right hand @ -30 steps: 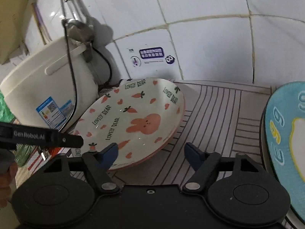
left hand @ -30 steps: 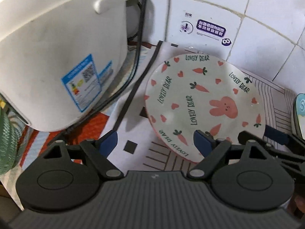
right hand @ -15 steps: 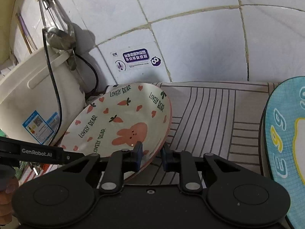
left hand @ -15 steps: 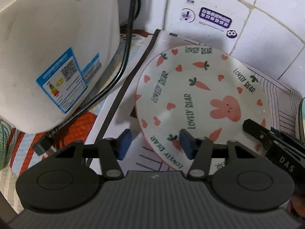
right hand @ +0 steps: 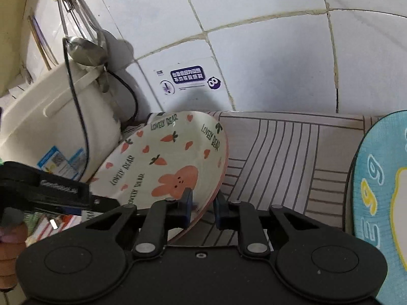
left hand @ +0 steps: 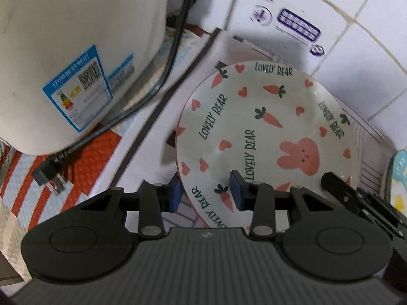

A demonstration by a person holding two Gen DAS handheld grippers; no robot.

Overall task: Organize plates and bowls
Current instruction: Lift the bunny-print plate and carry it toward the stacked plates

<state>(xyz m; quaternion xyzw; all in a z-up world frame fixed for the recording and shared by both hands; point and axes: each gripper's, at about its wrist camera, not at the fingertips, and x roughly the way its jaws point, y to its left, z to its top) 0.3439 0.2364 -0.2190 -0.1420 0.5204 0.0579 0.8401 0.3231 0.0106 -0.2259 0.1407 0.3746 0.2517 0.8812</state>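
Your bunny plate [left hand: 267, 132] sits on the striped mat [right hand: 279, 147] in the corner, next to the white cooker [left hand: 76, 50] and close to the tiled wall [right hand: 254, 38]. It is tipped up: the side near the cooker is low and the side by the mat's stripes is high. Your right gripper [right hand: 202, 207] is on that high side. Its two blue pads are pinching the plate's rim, one pad on the picture face and one under it. Your left gripper [left hand: 204, 193] is at the near edge of the plate. Its jaws are closing, and the rim is between them, but the pads do not look pressed on yet. So the plate lies right in front of both hands, and the right hand has the real hold. A blue plate [right hand: 381, 190] waits far over on the right side. I think you should let the left jaws finish squeezing before you lift, so the plate does not swing.
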